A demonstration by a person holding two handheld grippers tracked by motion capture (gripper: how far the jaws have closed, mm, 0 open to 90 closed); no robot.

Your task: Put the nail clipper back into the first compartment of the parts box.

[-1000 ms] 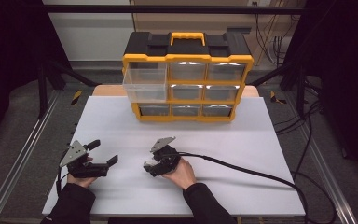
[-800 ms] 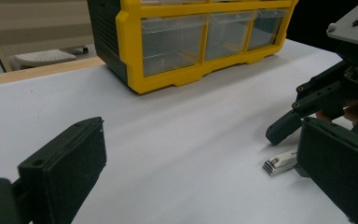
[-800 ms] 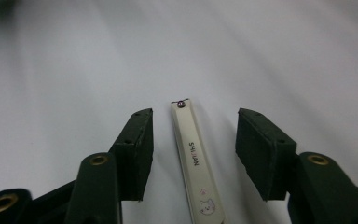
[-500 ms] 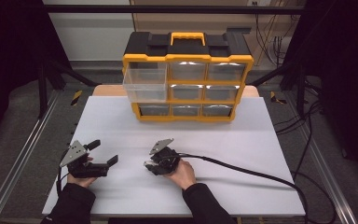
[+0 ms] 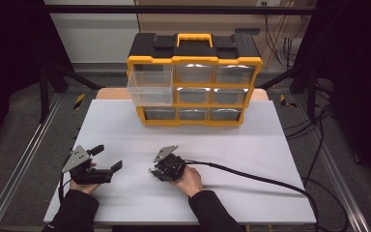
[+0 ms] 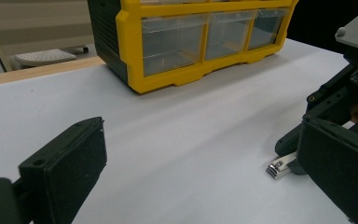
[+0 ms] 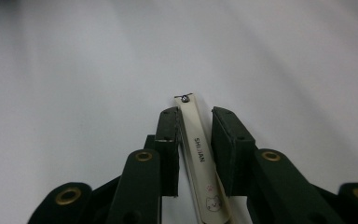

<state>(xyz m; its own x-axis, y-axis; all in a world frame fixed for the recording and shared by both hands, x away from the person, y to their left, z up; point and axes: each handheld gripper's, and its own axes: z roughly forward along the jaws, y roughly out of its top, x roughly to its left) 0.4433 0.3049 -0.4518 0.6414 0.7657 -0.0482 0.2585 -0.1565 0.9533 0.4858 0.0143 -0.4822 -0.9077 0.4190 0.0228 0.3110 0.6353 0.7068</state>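
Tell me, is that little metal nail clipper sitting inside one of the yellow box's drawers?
No, the nail clipper lies on the white table, between the fingers of the right gripper.

Both forearms reach in low, the left gripper (image 5: 107, 160) resting with jaws spread wide, the right gripper (image 5: 153, 170) (tilted down) seemingly nearly closed, a narrow gap remaining.

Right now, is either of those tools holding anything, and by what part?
The right tool has a nail clipper between its jaws, around the flat body near the metal tip; whether it is clamped tight cannot be told. The left tool is open and holds nothing.
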